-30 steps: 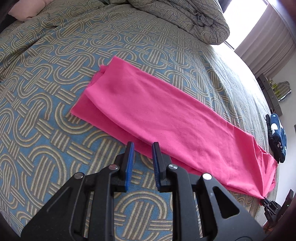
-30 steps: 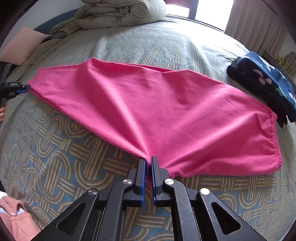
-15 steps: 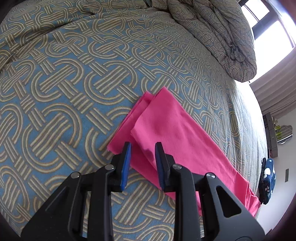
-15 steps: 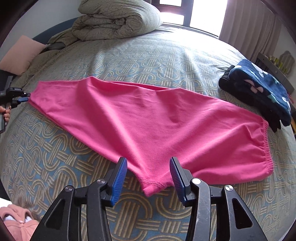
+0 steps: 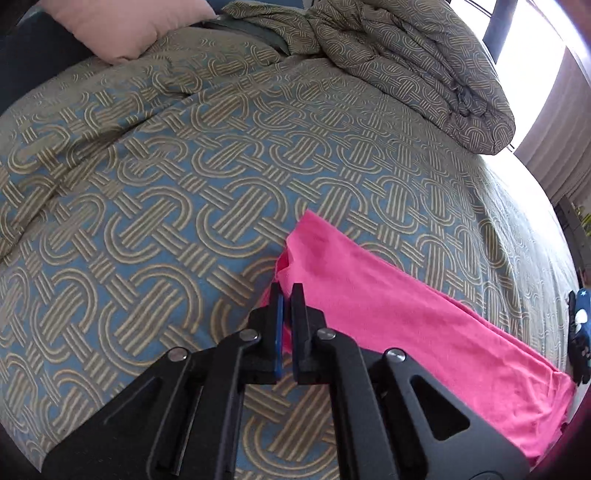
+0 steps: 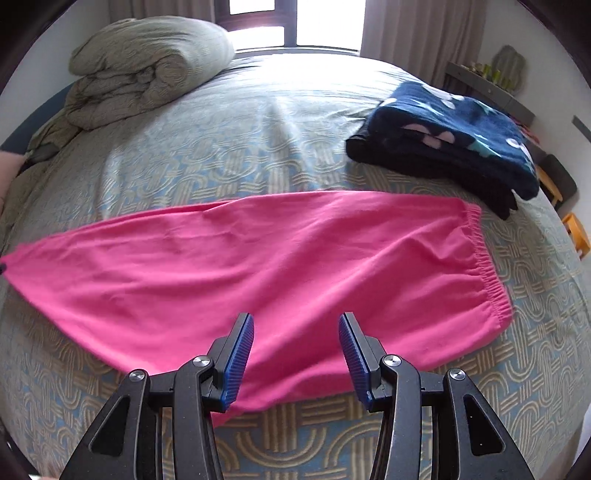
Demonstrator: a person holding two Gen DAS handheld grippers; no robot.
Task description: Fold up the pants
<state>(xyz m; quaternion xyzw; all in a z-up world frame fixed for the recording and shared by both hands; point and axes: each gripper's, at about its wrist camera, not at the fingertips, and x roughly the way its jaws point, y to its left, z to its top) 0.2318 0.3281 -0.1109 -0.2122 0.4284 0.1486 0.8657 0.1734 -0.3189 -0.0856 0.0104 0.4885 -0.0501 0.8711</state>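
One patterned bed carries pink pants laid flat lengthwise. The left gripper has just closed, clamped on the leg-end hem; the right gripper has just opened, jaws apart above the cloth.

both wrist views look steeply down, close, sharing the pink pants.

Bright daylight pours through the window, blowing out to white glare and washing the bedspread pale, while fisheye bending and dark vignetting crowd both views' slightly soft edges.
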